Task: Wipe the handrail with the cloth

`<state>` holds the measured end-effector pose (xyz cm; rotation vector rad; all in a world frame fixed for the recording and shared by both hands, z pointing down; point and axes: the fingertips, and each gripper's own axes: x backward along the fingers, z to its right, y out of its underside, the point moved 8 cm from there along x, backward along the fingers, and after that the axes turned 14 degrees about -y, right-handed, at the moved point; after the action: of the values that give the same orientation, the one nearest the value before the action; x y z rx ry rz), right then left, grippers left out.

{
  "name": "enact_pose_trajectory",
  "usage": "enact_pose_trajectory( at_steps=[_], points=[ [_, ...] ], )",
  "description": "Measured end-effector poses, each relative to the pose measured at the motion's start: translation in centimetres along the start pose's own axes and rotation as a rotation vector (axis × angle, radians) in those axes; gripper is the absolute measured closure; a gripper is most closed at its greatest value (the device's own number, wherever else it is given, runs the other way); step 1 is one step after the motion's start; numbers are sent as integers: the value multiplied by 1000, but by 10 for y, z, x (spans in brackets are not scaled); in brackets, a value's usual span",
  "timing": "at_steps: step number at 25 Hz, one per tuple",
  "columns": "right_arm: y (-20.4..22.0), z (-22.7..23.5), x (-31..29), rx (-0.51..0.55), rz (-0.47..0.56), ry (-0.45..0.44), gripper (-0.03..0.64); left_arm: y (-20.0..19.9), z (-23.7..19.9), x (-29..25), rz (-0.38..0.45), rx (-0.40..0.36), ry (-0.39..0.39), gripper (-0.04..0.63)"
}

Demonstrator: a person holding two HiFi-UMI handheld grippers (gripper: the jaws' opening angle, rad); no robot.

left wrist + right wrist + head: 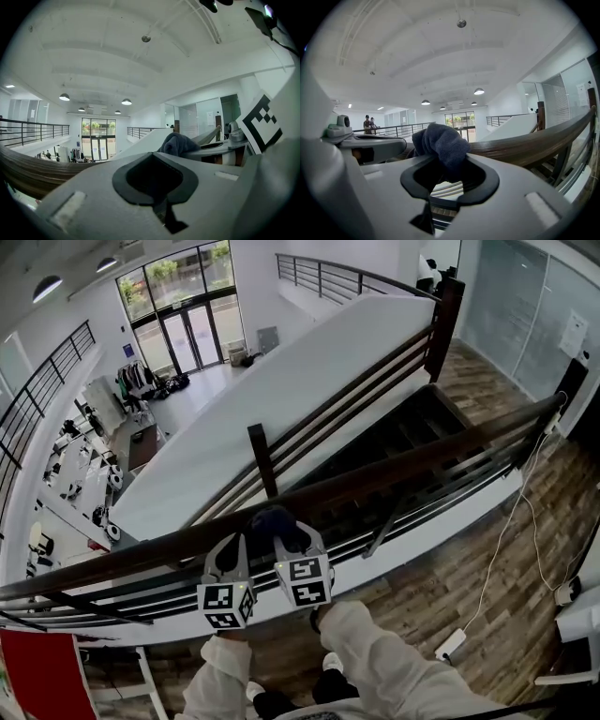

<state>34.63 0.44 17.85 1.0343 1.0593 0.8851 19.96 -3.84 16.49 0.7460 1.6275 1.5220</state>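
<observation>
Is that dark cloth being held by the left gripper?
No, the cloth is bunched between the jaws of the right gripper, while the left gripper has nothing between its jaws.

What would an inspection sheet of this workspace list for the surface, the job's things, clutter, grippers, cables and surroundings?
Surface: dark wooden handrail along a mezzanine edge.
Job's things: dark blue cloth, bunched on the handrail.
Clutter: nothing seen.
Grippers: right gripper shut on the cloth; left gripper shut, empty, beside it.
Cables: white cable across the wooden floor to a power strip.
Surroundings: staircase beyond the handrail; glass doors on the lower level.
</observation>
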Motion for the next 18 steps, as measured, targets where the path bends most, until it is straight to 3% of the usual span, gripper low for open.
enact_pose_trajectory(
  at_steps=[18],
  points=[
    [-8, 133, 68, -11, 34, 171, 515, -16, 132, -60, 11, -31, 195, 597]
  ],
)
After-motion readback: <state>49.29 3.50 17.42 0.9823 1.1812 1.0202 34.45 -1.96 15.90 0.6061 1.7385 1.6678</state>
